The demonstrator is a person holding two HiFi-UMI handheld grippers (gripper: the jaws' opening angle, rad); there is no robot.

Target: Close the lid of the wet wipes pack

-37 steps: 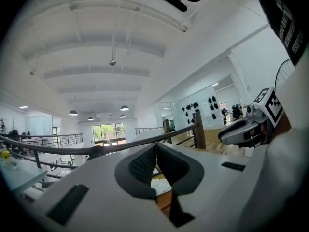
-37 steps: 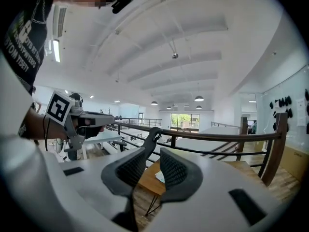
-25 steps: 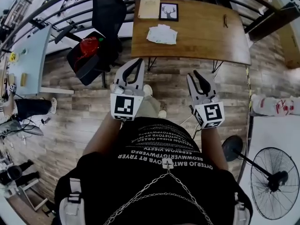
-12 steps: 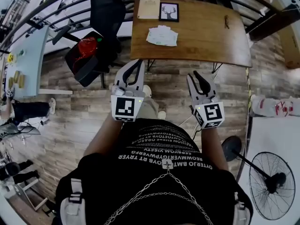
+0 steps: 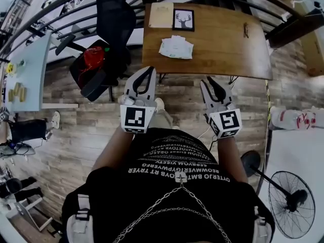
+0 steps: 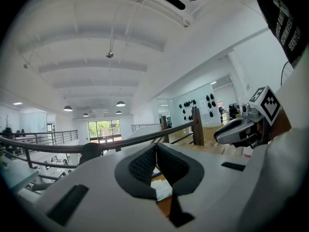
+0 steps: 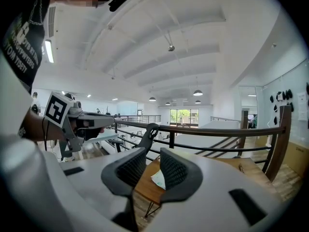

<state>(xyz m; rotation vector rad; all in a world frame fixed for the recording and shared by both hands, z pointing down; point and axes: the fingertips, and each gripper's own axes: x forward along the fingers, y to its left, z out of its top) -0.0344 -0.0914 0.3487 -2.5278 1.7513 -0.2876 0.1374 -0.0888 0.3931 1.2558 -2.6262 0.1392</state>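
The wet wipes pack (image 5: pixel 176 47), white with pale green, lies flat on the left half of a wooden table (image 5: pixel 228 44) ahead of me. It also shows small and far off in the left gripper view (image 6: pixel 161 190) and the right gripper view (image 7: pixel 158 179). Its lid is too small to make out. Both grippers are held in the air over the plank floor, short of the table's near edge. My left gripper (image 5: pixel 149 69) (image 6: pixel 155 149) is shut, tips touching, empty. My right gripper (image 5: pixel 210 82) (image 7: pixel 153 163) stands partly open with nothing between its pads.
On the table's far side lie a framed deer picture (image 5: pixel 183 19), a tan board (image 5: pixel 161 15) and a small dark item (image 5: pixel 246 30). A black office chair (image 5: pixel 114 14) and a red bag (image 5: pixel 93 57) stand left of the table. A curved railing runs behind; a floor fan (image 5: pixel 291 201) is at the right.
The table and the pack have slid slightly lower in the head view as I moved toward them. Both grippers keep the same pose and jaw state.
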